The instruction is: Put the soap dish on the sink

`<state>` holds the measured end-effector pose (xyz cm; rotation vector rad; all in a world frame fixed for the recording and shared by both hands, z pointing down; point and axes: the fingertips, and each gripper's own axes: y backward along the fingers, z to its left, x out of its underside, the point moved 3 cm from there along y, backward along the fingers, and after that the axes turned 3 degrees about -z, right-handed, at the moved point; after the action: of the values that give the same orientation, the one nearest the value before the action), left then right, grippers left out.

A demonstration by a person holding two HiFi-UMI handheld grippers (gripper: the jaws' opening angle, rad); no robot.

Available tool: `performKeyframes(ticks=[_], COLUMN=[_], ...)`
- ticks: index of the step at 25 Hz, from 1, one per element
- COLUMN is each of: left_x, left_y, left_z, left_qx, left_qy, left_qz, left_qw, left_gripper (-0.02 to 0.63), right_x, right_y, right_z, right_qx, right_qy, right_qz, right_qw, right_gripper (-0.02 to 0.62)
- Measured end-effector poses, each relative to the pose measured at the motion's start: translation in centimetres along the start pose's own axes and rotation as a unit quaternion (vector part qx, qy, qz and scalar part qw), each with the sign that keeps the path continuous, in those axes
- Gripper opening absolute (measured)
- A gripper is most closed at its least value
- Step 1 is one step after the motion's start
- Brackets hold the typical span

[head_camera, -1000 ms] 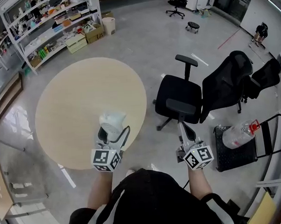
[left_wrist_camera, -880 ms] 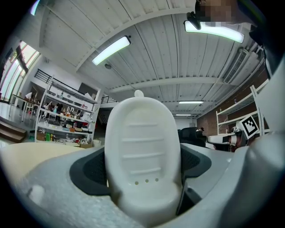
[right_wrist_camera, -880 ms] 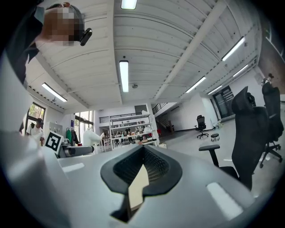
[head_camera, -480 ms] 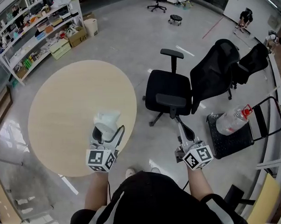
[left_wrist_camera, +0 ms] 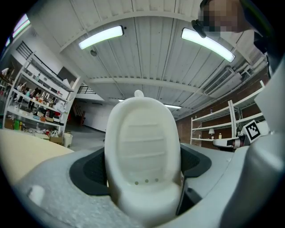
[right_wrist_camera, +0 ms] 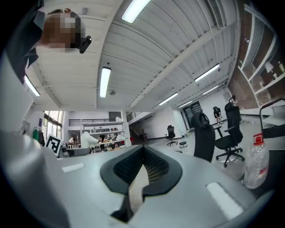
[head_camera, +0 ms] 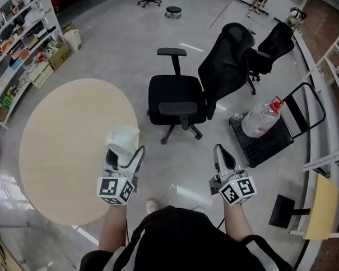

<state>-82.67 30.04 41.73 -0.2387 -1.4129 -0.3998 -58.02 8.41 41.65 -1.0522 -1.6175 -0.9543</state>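
Observation:
A white oval soap dish point(head_camera: 122, 141) with ribs and small drain holes point(left_wrist_camera: 143, 151) stands upright between the jaws of my left gripper point(head_camera: 123, 156), which is shut on it. In the head view it hangs over the right edge of the round beige table point(head_camera: 63, 148). My right gripper point(head_camera: 221, 157) is held over the bare floor to the right, its jaws closed together with nothing between them point(right_wrist_camera: 141, 171). No sink shows in any view.
A black office chair point(head_camera: 176, 104) stands ahead, with two more black chairs point(head_camera: 228, 56) behind it. A black cart carrying a large water bottle point(head_camera: 261, 118) is at right. Shelves with boxes point(head_camera: 19, 43) line the far left. Grey floor lies between.
The head view has swung to the right: table and shelves slid left, chairs and cart moved toward the middle. Both grippers keep their hold and places before the body.

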Motion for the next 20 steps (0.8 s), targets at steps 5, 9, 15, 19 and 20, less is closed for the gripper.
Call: performKeyframes(ticks=[5,9,15,19,20], left_x=[1.0,1.7,3.0,4.4,4.7], left_y=[-4.6,-8.1,-11.7,-13.5,-13.9], left_z=[-7.9,-14.7,-22.3,-27.1,-28.3], left_qx=[0.061,0.114,0.179,0.216,0.224], left_qy=[-0.002,0.004,0.012,0.015,0.017], left_qz=[-0.001,-0.008,-0.004,0.003,0.006], left_qw=[0.9981,0.9934,0.9838,0.9764,0.9743], left_gripper=[0.454,0.454,0.454,0.454,0.454], right_x=[-2.3,-3.7,-5.5,-6.3,-6.5], right_y=[5.7,9.9,15.7,19.8,20.9], right_z=[-6.3,-10.6,-15.6,-18.4,-19.1], right_qx=[0.053,0.094,0.153,0.19,0.201], right_qy=[0.006,0.018,0.027,0.029,0.029], right_qz=[-0.023,-0.036,-0.053,-0.066,-0.069], right_qw=[0.998,0.995,0.986,0.979,0.977], right_gripper=[0.005,0.005,0.005,0.005,0.005])
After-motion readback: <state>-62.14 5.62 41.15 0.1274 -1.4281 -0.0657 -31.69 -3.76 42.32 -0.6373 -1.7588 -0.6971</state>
